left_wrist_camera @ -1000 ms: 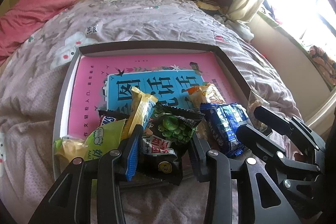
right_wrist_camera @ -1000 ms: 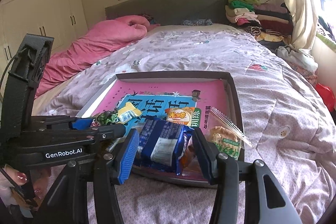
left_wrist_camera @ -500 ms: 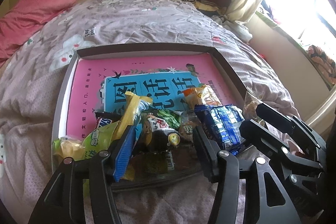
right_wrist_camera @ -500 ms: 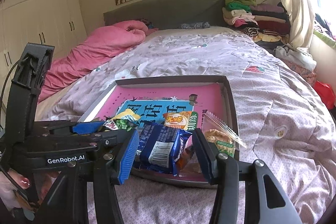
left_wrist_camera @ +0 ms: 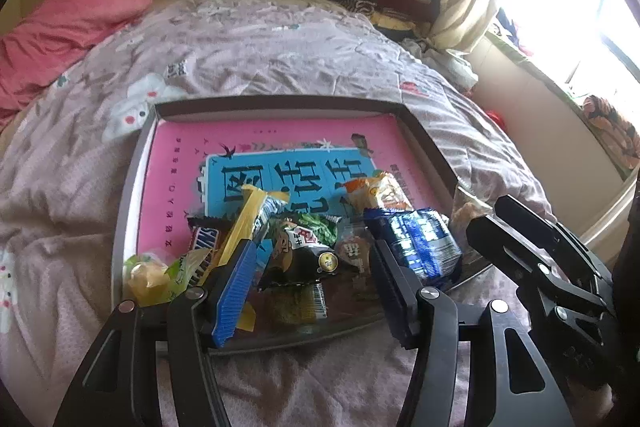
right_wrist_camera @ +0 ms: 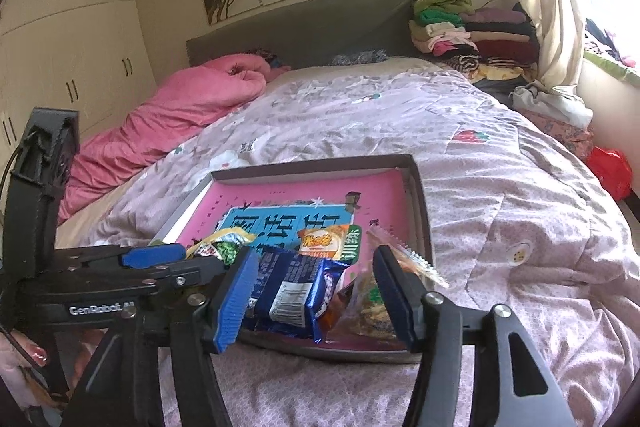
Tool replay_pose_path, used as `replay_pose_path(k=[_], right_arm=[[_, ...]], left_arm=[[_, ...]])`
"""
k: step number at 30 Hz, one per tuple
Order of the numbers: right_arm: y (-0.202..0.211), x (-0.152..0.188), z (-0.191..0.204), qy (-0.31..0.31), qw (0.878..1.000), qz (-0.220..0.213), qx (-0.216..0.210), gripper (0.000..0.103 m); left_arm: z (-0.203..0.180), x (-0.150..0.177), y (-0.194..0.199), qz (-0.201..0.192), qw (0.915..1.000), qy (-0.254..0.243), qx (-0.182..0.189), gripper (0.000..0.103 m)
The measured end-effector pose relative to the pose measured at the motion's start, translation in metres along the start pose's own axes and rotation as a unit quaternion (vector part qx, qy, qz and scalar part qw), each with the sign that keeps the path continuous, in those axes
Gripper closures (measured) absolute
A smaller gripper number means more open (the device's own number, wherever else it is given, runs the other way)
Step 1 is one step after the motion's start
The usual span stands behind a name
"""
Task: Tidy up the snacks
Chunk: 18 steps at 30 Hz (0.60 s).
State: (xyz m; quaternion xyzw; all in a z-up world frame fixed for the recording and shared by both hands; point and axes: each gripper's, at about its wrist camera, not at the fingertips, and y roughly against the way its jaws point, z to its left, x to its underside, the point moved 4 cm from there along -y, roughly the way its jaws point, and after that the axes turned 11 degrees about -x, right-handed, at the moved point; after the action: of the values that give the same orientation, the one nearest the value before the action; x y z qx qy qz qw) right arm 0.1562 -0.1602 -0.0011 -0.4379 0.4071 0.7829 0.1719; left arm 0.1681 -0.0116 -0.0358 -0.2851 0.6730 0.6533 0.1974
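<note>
Over the tray's (left_wrist_camera: 132,163) near edge, both wide-open grippers, left gripper (left_wrist_camera: 310,281) and right gripper (right_wrist_camera: 316,293), empty above snack packets (left_wrist_camera: 304,247).

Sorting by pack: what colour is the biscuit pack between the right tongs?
Blue with a white label, the biscuit pack shows best in the right wrist view.

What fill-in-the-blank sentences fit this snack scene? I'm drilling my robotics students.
1. The snacks lie in a shallow tray whose printed floor is mostly ____.
2. The tray rests on a ____.
3. The right claw is open around a ____ packet.
4. Left of the quilt lies a bundled ____ blanket.

Missing: pink; bed; blue; pink
</note>
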Motion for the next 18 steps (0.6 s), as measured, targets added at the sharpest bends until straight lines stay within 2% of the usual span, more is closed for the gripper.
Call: replay_pose_path(k=[1, 2, 11, 18], right_arm=[[0.002, -0.001, -0.001, 0.000, 1.000, -0.003, 0.002, 0.039], [0.003, -0.002, -0.001, -0.001, 1.000, -0.006, 0.005, 0.038], [0.022, -0.002, 0.002, 0.001, 0.999, -0.024, 0.025, 0.026], [0.040, 0.006, 0.014, -0.001, 0.999, -0.022, 0.024, 0.020]], left_arm=[[0.000, 0.000, 0.003, -0.003, 1.0000, -0.001, -0.002, 0.028], [0.000, 0.000, 0.008, -0.007, 1.0000, -0.001, -0.004, 0.023], [0.005, 0.005, 0.040, -0.022, 0.9997, 0.003, -0.010, 0.023], [0.012, 0.027, 0.061, -0.015, 0.9996, 0.007, -0.024, 0.023]])
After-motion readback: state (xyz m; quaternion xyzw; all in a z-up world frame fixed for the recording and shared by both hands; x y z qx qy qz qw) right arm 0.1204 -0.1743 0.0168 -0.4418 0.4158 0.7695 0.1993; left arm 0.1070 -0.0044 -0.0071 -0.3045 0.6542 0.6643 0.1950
